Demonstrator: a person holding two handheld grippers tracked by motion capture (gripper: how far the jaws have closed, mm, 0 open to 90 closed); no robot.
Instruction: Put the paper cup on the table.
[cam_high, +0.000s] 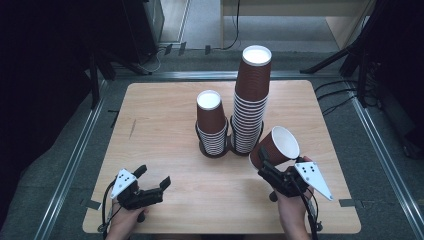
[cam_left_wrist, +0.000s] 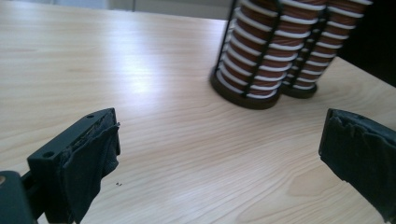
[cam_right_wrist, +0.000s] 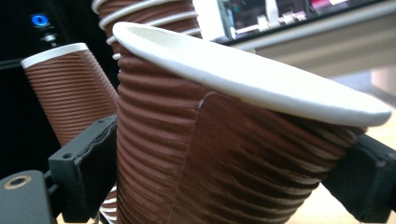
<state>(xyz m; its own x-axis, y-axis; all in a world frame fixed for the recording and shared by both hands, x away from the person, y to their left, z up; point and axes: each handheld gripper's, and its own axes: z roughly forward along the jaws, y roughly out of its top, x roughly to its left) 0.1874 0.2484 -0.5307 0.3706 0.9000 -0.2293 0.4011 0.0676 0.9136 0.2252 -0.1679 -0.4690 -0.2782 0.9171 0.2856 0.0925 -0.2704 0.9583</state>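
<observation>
Two stacks of brown ribbed paper cups stand in black wire holders mid-table: a short stack (cam_high: 211, 122) and a tall stack (cam_high: 251, 95) to its right. My right gripper (cam_high: 274, 162) is shut on a single brown cup (cam_high: 276, 146), held tilted above the table just right of the tall stack, white mouth facing up and right. In the right gripper view the jaws press both sides of that cup (cam_right_wrist: 224, 154), with the short stack (cam_right_wrist: 70, 88) behind. My left gripper (cam_high: 154, 176) stands open and empty near the front left edge, and its view shows both stacks (cam_left_wrist: 254, 51) ahead.
The light wooden table (cam_high: 160, 115) has bare surface left and front of the holders. Metal rails and grey floor surround it. Dark stands and cables sit at the back and right sides.
</observation>
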